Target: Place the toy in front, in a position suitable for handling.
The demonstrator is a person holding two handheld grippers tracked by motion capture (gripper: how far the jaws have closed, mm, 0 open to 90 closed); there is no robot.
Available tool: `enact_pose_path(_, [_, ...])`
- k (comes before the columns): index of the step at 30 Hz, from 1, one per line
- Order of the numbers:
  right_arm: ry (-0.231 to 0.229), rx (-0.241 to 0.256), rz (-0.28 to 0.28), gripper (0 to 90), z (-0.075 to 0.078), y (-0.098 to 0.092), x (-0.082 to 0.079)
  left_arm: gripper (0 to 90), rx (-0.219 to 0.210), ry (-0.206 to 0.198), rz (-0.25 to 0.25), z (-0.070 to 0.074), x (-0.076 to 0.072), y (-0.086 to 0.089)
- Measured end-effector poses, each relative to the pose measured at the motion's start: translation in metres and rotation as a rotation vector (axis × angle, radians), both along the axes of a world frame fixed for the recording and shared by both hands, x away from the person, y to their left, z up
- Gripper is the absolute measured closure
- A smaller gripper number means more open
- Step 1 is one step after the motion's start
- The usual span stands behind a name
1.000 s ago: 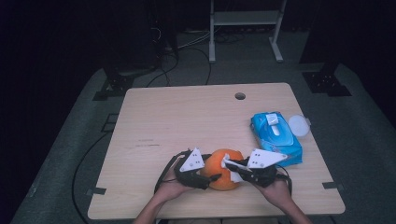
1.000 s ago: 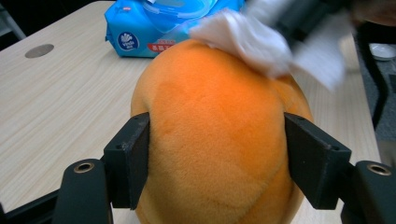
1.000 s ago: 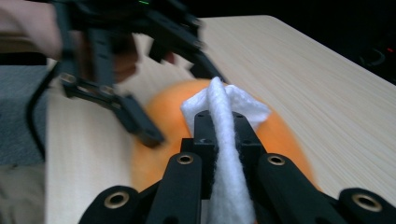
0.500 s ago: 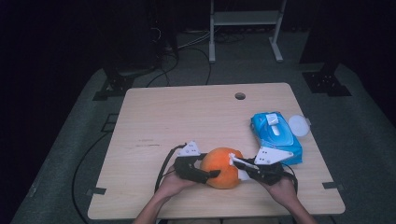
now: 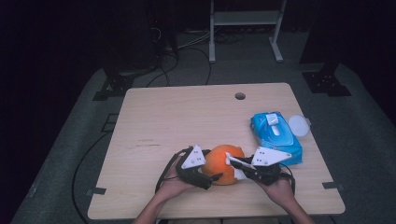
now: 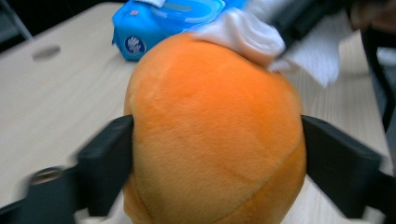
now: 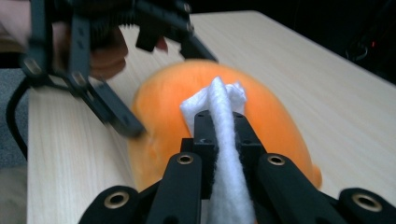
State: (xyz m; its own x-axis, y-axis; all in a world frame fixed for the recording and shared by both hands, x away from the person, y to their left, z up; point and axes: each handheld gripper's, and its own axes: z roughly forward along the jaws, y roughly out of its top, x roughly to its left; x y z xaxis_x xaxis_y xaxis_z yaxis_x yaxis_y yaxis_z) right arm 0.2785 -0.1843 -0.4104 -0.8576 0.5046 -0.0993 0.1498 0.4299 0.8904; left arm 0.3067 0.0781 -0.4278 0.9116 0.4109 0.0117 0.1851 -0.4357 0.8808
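A round orange plush toy (image 5: 223, 164) rests near the table's front edge. My left gripper (image 5: 212, 176) is shut on it, one black jaw pressed into each side of the toy (image 6: 210, 140). My right gripper (image 5: 235, 162) comes in from the right, shut on a folded white wipe (image 7: 219, 102). The wipe (image 6: 243, 35) lies pressed against the toy's upper far side. In the right gripper view the toy (image 7: 163, 107) sits just beyond my right gripper (image 7: 219, 119), with the left gripper's jaws at its far left.
A blue pack of wet wipes (image 5: 275, 135) lies right of the toy, close to the right hand. A white round lid (image 5: 299, 125) sits beside the pack at the table's right edge. A small hole (image 5: 240, 96) marks the far side of the tabletop.
Both grippers dipped and came back up while staying on the toy. The wipe in the right gripper has shifted slightly over the toy's surface.
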Motion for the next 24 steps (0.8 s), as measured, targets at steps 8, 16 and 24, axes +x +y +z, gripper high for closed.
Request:
enact_pose_path(8, [-0.002,-0.015,0.010,82.5,-0.001,0.007,-0.003,26.2,0.002,-0.016,0.003,-0.001,-0.003,-0.002])
enact_pose_path(16, [-0.059,0.014,0.013,82.6,0.015,0.007,-0.005,24.6,0.081,-0.168,-0.090,0.003,-0.022,-0.015])
enact_pose_path(24, [-0.003,0.012,0.006,82.6,0.004,-0.011,-0.004,2.5,-0.019,0.081,-0.035,-0.004,0.000,-0.010])
